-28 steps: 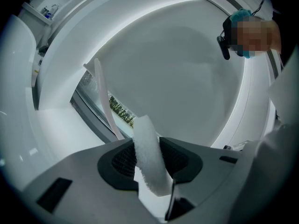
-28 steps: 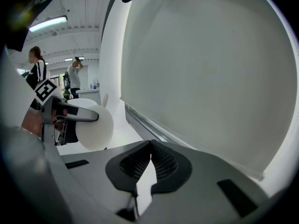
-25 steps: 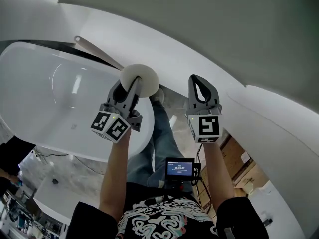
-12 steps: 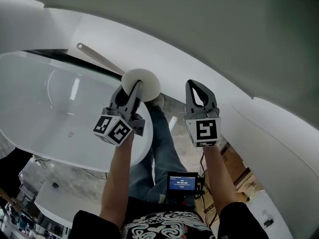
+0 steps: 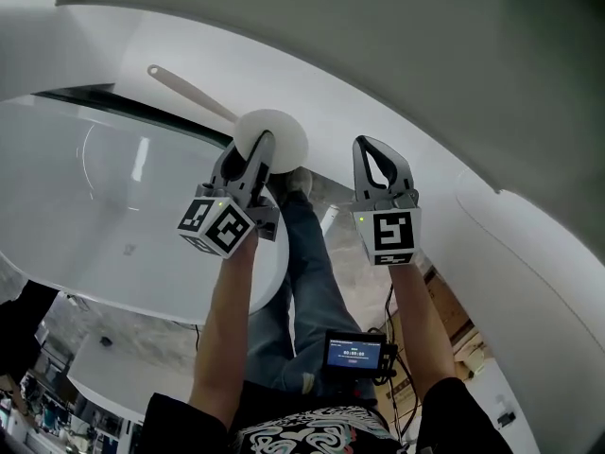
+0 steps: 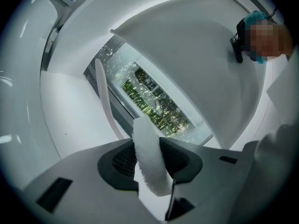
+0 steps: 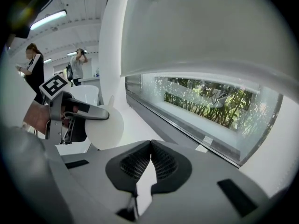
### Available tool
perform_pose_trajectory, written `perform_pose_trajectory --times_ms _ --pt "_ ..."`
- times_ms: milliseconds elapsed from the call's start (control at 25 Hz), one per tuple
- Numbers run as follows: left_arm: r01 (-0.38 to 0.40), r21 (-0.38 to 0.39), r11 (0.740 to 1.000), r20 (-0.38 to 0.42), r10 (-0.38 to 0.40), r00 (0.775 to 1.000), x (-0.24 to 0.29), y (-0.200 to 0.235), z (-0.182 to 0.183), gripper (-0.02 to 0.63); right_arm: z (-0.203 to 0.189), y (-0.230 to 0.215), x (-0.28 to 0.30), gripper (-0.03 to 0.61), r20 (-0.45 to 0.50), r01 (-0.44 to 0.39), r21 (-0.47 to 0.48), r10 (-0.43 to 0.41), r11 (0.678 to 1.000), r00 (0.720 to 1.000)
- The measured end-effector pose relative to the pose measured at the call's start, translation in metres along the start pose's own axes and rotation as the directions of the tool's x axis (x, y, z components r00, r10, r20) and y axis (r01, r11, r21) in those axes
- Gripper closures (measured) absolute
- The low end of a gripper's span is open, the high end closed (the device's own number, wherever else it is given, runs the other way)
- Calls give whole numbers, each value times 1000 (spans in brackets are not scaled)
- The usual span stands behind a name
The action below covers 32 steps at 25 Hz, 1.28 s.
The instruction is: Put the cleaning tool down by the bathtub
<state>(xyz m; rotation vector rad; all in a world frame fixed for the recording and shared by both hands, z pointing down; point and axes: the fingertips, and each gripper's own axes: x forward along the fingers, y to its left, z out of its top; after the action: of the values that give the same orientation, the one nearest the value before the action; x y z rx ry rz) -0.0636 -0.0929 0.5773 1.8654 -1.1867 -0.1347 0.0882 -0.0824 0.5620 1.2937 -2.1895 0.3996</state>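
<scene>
The cleaning tool is a round white pad on a long pale handle that runs up and to the left. My left gripper is shut on the pad's edge. In the left gripper view the fuzzy pad stands on edge between the jaws, with the handle beyond it. The white bathtub lies below and left of both grippers. My right gripper hangs beside the left, shut and empty. In the right gripper view its jaws touch, and the pad shows at the left.
The person's jeans-clad legs and a shoe stand between tub and wall, with a small screen at the waist. A low window strip with greenery runs along the white wall. Two people stand far off. Cardboard boxes sit at the right.
Both grippers have sunk a little together, side by side, the tool still in the left one. Neither gripper's jaws have changed.
</scene>
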Motion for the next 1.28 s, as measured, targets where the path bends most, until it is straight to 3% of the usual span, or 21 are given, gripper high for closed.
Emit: perform_pose_trajectory --times_ms 920,1280 --pt "-104 -113 988 -101 92 991 68 45 -55 468 -54 -19 48 551 -79 -35 12 35 999 996" --pt "-140 -190 972 -116 119 986 85 60 -54 468 -60 -19 57 551 -100 -46 12 47 999 994"
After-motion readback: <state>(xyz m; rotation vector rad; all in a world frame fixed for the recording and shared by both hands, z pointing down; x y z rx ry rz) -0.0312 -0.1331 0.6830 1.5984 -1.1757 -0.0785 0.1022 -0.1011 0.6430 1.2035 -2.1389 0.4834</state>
